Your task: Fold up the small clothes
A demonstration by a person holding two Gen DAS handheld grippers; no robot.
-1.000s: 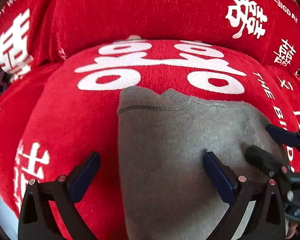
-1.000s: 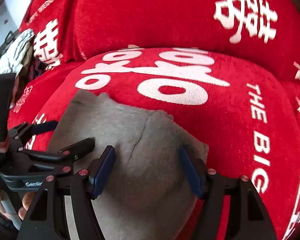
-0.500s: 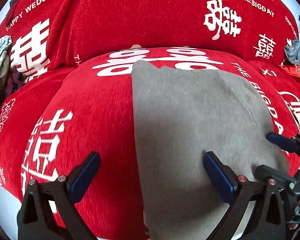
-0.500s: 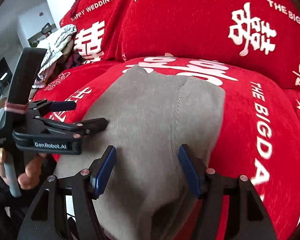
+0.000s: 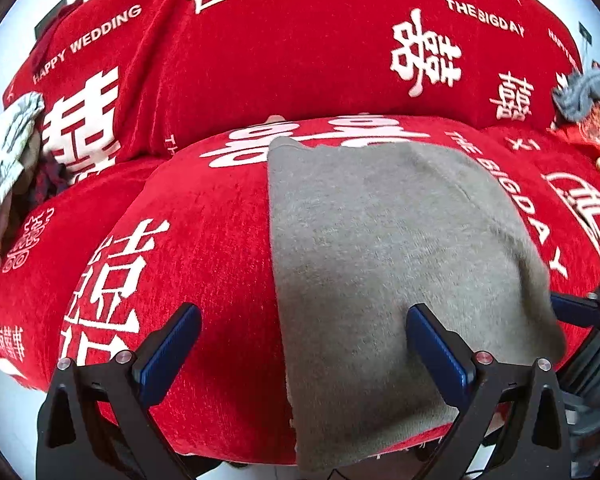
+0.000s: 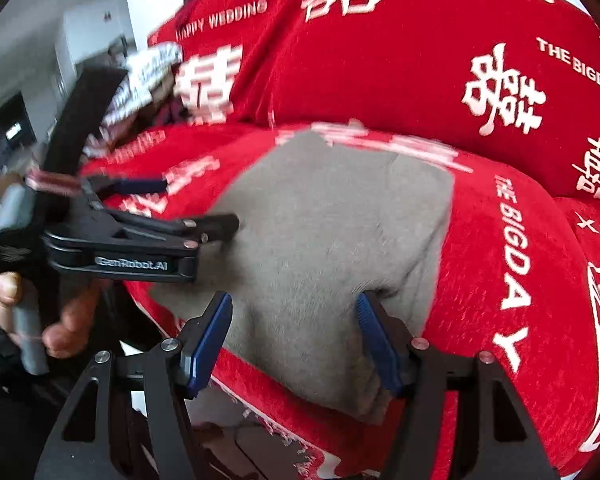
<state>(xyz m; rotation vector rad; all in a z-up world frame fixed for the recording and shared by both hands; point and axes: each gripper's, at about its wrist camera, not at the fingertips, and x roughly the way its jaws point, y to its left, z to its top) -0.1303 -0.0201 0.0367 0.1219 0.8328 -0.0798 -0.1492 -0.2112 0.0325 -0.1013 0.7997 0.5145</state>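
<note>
A grey knit garment (image 5: 380, 264) lies flat and folded on a red sofa seat cushion (image 5: 204, 240) and hangs over its front edge; it also shows in the right wrist view (image 6: 332, 240). My left gripper (image 5: 304, 356) is open and empty above the garment's left edge near the cushion front. It shows from the side in the right wrist view (image 6: 196, 208). My right gripper (image 6: 296, 340) is open and empty over the garment's front right corner. Its fingertips (image 5: 572, 312) show at the right edge of the left wrist view.
The red sofa back (image 5: 300, 52) with white lettering rises behind the cushion. A pile of pale clothes (image 5: 4, 168) lies at the far left. A grey-blue cloth (image 5: 584, 96) and other items sit on the cushion at the right. The floor lies below the cushion's front edge.
Both grippers have pulled back and up from the garment, with their jaws open throughout. More of the garment and sofa shows now. The garment lies flatter than a second ago.
</note>
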